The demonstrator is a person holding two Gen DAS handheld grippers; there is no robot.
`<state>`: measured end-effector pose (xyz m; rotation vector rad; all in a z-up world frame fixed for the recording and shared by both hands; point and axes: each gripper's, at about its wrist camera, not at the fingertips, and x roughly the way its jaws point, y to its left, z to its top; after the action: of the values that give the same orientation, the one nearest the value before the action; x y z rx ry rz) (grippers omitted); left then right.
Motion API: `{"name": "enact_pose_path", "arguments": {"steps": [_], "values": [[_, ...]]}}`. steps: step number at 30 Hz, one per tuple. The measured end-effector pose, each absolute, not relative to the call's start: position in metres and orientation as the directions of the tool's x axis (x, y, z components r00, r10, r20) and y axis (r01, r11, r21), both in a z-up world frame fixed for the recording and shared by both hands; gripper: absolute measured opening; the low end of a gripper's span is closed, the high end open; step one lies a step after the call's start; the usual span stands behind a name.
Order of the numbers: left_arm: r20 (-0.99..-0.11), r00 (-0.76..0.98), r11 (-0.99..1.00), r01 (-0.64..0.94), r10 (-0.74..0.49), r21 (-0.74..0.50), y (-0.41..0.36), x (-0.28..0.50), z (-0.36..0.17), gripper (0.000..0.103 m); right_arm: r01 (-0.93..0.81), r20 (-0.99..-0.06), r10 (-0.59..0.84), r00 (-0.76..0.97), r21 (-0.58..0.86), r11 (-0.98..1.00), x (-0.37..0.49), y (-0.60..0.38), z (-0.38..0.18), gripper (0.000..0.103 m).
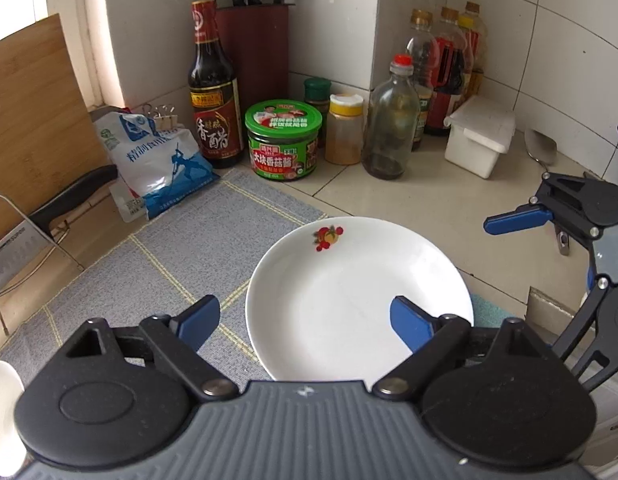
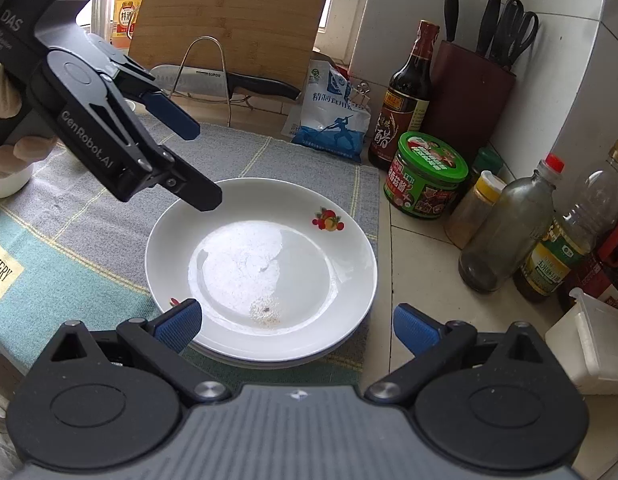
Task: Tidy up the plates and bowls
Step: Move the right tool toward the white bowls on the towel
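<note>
Left wrist view: the left gripper (image 1: 305, 326) hovers low over the near rim of a white plate (image 1: 349, 300) with a fruit print, jaws spread wide and holding nothing. The plate lies half on the grey mat (image 1: 181, 248), half on the tiled bench (image 1: 429, 200). To the far right the right gripper (image 1: 521, 220) shows, jaws apart. Sauce bottles and a green-lidded jar (image 1: 283, 140) stand along the far wall.

Right wrist view: the right gripper (image 2: 297, 326) sits at the plate's near edge, jaws spread, empty. A second rim shows beneath the plate (image 2: 261, 264), so it tops a small stack. The left gripper (image 2: 189, 160) hangs over the far-left rim, jaws open. A white bowl's (image 2: 11, 182) edge peeks out at far left.

Plates look stacked already; I judge the next move is fetching that bowl, which calls for lifting clear of the stack and closing on its thin rim squarely.
</note>
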<state>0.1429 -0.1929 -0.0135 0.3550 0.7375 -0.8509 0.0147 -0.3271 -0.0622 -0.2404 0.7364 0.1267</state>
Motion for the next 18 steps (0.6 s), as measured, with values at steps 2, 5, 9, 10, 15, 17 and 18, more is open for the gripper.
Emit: {"name": "enact_pose_path", "arguments": {"steps": [2,5,9,10,15,17,18], "values": [[-0.695,0.465,0.649,0.761,-0.548,-0.002,-0.186,0.128,-0.013,0.093,-0.196,-0.669,0.03,0.743,-0.175,0.965,0.013,-0.325,-0.061,0.103],[-0.682,0.513,0.693,0.721,-0.522,0.013,-0.173,0.105,-0.016,0.093,-0.202,-0.651,0.033,0.759,-0.187,0.961,0.008,-0.318,-0.059,0.103],[-0.677,0.576,0.761,0.648,-0.459,0.036,-0.151,0.076,-0.02,0.093,-0.236,-0.638,0.075,0.766,-0.17,0.957,0.004,-0.308,-0.055,0.103],[-0.674,0.583,0.771,0.636,-0.453,0.032,-0.145,0.07,-0.021,0.093,-0.252,-0.633,0.09,0.769,-0.171,0.953,0.003,-0.304,-0.053,0.103],[-0.681,0.621,0.846,0.533,-0.388,0.005,-0.108,0.049,-0.028,0.093,-0.317,-0.623,0.151,0.767,-0.164,0.934,0.004,-0.283,-0.048,0.103],[-0.686,0.632,0.875,0.483,-0.36,-0.013,-0.091,0.044,-0.031,0.093,-0.345,-0.624,0.178,0.761,-0.156,0.925,0.006,-0.275,-0.046,0.103],[-0.689,0.637,0.887,0.46,-0.347,-0.021,-0.082,0.042,-0.031,0.093,-0.36,-0.624,0.193,0.757,-0.152,0.92,0.008,-0.27,-0.046,0.103]]}}
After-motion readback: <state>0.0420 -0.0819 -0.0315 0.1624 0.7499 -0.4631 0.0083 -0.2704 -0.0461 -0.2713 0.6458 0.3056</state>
